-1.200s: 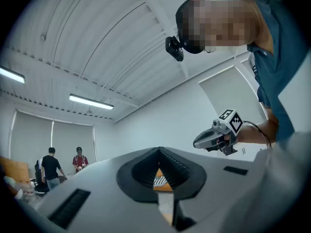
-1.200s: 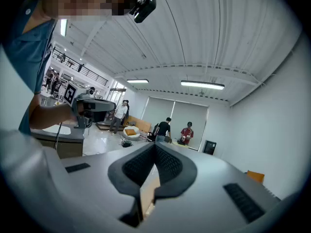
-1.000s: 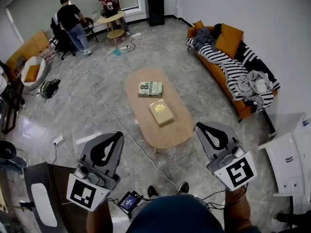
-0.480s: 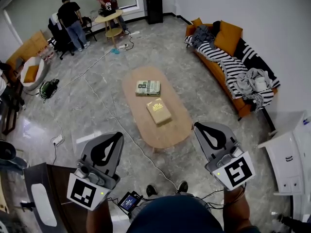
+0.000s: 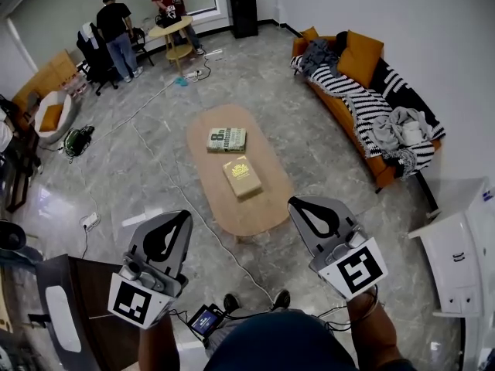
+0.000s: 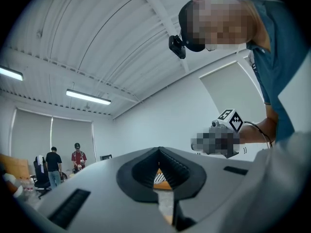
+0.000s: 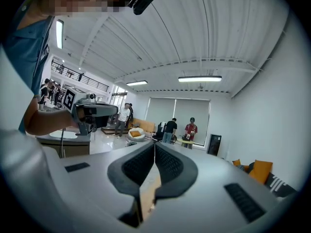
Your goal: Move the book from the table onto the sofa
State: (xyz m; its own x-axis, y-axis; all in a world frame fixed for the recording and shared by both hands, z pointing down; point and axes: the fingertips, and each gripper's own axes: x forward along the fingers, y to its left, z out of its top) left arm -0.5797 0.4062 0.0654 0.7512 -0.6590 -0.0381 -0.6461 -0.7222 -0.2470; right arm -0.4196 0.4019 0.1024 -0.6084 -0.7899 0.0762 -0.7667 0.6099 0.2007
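At frame centre, logged yellow book (image 5: pixel 242 176), green book (image 5: pixel 227 139) on bench (image 5: pixel 247 215); below, left tool (image 5: pixel 184 216), right tool (image 5: pixel 296 203) both closed, empty.

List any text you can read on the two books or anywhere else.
Green-and-white book: cover print too blurred to read.
Yellow book: title too small to read.
Marker cubes: black square patterns, no words.
Nothing else legible.
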